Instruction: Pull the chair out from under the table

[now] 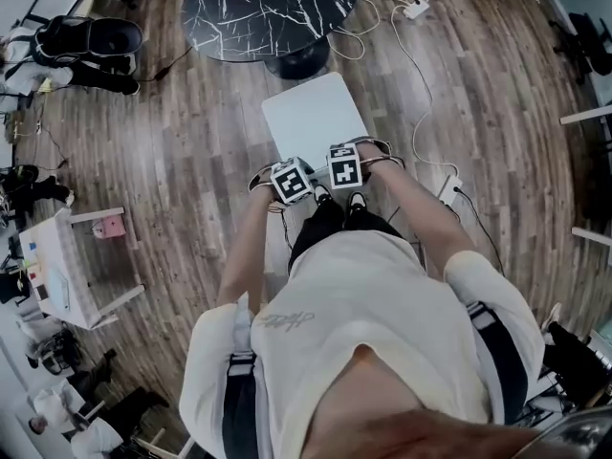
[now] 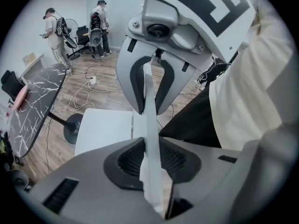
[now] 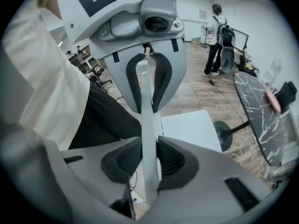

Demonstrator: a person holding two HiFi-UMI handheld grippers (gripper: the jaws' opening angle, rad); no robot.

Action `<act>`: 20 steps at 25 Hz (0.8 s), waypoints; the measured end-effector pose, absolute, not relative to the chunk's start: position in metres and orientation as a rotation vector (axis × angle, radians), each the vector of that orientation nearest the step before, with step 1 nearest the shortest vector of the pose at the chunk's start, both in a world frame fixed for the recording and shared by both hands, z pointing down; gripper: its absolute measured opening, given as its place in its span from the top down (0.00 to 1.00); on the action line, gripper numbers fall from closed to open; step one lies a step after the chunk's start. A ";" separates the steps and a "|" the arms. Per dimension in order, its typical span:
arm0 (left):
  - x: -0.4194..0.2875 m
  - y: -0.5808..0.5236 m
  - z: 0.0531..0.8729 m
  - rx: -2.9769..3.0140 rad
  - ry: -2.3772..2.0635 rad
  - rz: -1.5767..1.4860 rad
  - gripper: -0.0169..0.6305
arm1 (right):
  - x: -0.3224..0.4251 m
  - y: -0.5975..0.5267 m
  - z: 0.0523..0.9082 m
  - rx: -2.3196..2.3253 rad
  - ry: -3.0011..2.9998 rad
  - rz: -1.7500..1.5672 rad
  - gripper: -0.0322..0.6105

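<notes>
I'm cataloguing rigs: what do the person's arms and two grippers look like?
The left gripper and right gripper are alike: pale grey moulded bodies, curved jaws with black ribbed pads, each topped by a white cube with black square markers. The person wears a cream short-sleeved T-shirt with black straps at the shoulders; forearms are bare. No cables show on the grippers.

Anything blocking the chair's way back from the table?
Only the person's own feet, right behind the chair, whose backrest the left tongs and right tongs clamp. A power strip lies on the floor to the person's right, apart.
</notes>
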State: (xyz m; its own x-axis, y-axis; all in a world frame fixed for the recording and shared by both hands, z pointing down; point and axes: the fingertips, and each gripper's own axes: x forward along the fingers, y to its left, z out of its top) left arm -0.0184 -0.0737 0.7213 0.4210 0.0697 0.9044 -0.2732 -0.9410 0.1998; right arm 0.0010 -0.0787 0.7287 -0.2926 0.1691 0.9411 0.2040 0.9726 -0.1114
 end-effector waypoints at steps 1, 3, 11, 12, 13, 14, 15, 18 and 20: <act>-0.017 -0.069 0.722 2.361 -0.188 1.516 0.81 | 0.001 -0.074 0.729 -0.287 -1.884 -0.039 0.79; -0.014 -0.063 0.724 2.359 -0.212 1.513 0.81 | 0.005 -0.068 0.730 -0.317 -1.885 -0.055 0.79; -0.008 -0.039 0.726 2.353 -0.240 1.505 0.81 | 0.008 -0.042 0.732 -0.362 -1.880 -0.063 0.80; -0.007 -0.035 0.726 2.349 -0.238 1.512 0.81 | 0.010 -0.038 0.732 -0.364 -1.876 -0.058 0.80; -0.006 -0.031 0.726 2.346 -0.235 1.520 0.81 | 0.012 -0.034 0.732 -0.365 -1.872 -0.056 0.80; -0.005 -0.029 0.725 2.346 -0.233 1.527 0.81 | 0.013 -0.031 0.732 -0.364 -1.867 -0.055 0.80; -0.004 -0.027 0.725 2.350 -0.234 1.531 0.81 | 0.014 -0.030 0.732 -0.361 -1.864 -0.055 0.80; -0.004 -0.026 0.726 2.366 -0.265 1.515 0.81 | 0.012 -0.026 0.730 -0.325 -1.876 -0.049 0.79; -0.002 -0.026 0.724 2.373 -0.296 1.510 0.81 | 0.013 -0.026 0.731 -0.297 -1.888 -0.055 0.79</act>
